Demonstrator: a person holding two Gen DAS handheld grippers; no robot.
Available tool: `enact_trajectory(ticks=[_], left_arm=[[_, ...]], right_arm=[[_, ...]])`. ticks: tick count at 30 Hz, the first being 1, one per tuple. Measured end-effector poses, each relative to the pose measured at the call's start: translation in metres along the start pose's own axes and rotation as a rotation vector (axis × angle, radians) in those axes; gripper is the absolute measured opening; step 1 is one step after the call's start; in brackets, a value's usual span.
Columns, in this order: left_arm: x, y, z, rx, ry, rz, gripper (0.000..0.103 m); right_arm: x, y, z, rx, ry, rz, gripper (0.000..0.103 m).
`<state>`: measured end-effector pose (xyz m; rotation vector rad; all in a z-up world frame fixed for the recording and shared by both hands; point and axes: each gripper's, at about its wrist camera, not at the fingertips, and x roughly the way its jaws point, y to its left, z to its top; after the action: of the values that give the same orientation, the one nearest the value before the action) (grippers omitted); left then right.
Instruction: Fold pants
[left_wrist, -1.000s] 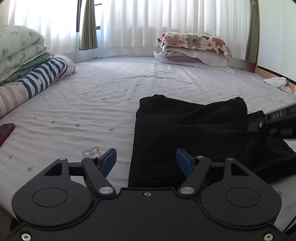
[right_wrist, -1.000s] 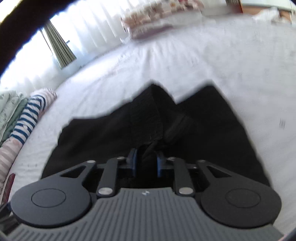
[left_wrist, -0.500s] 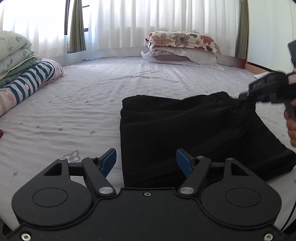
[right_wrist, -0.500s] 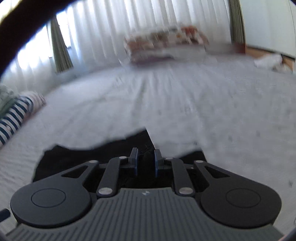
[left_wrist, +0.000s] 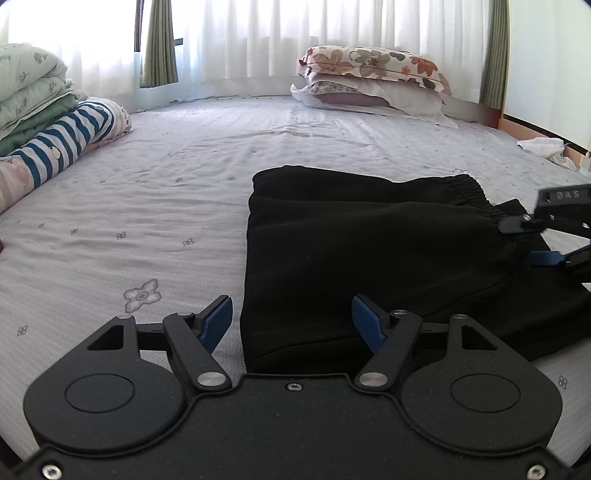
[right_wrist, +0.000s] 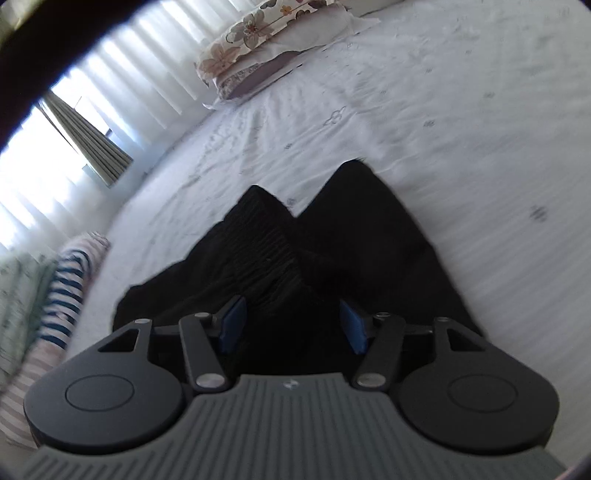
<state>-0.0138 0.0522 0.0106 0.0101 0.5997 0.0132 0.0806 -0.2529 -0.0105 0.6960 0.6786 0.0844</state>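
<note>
Black pants (left_wrist: 369, 251) lie folded on the pale bedsheet (left_wrist: 147, 206), their gathered waistband (left_wrist: 480, 199) turned to the right. My left gripper (left_wrist: 291, 317) hovers open over the near left corner of the pants, with nothing pinched. In the left wrist view my right gripper (left_wrist: 535, 240) reaches in from the right edge at the waistband. In the right wrist view the right gripper (right_wrist: 290, 325) is opening, its blue pads (right_wrist: 232, 328) apart, with the black cloth (right_wrist: 314, 258) lying slack between and beyond them.
Floral pillows (left_wrist: 373, 81) are stacked at the head of the bed by the white curtains. Folded quilts and a striped roll (left_wrist: 55, 136) line the left side. A white cloth (left_wrist: 543, 147) lies at the far right edge.
The right gripper came down with the waistband, rolled, and spread its jaws, letting the cloth settle on the bed. The left gripper stayed open and nearly still.
</note>
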Motion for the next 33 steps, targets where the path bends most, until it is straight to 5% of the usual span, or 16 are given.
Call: enact_trajectory(ticks=[4,8,13,18,30,33], left_arm=[[0.001,-0.002,0.0,0.008,0.001,0.007,0.07],[-0.001,-0.004,0.002,0.008,-0.001,0.002,0.07],[-0.007,-0.004,0.008,-0.001,-0.017,-0.005,0.07],[-0.011,-0.005,0.011,-0.01,-0.024,-0.025,0.07],[-0.002,-0.009,0.008,0.024,0.024,-0.012,0.07],[0.002,-0.011,0.009,0.039,0.05,0.002,0.07]], right_arm=[[0.021,0.008,0.009,-0.013,-0.028,-0.027,0.071],[0.024,0.016,0.016,-0.018,-0.059,-0.066,0.034],[-0.006,0.041,0.003,-0.137,-0.182,-0.184,0.022],[-0.046,0.052,-0.027,-0.235,-0.321,-0.346,0.021],[-0.058,0.034,-0.049,-0.312,-0.331,-0.497,0.023],[-0.059,0.029,-0.053,-0.314,-0.31,-0.521,0.04]])
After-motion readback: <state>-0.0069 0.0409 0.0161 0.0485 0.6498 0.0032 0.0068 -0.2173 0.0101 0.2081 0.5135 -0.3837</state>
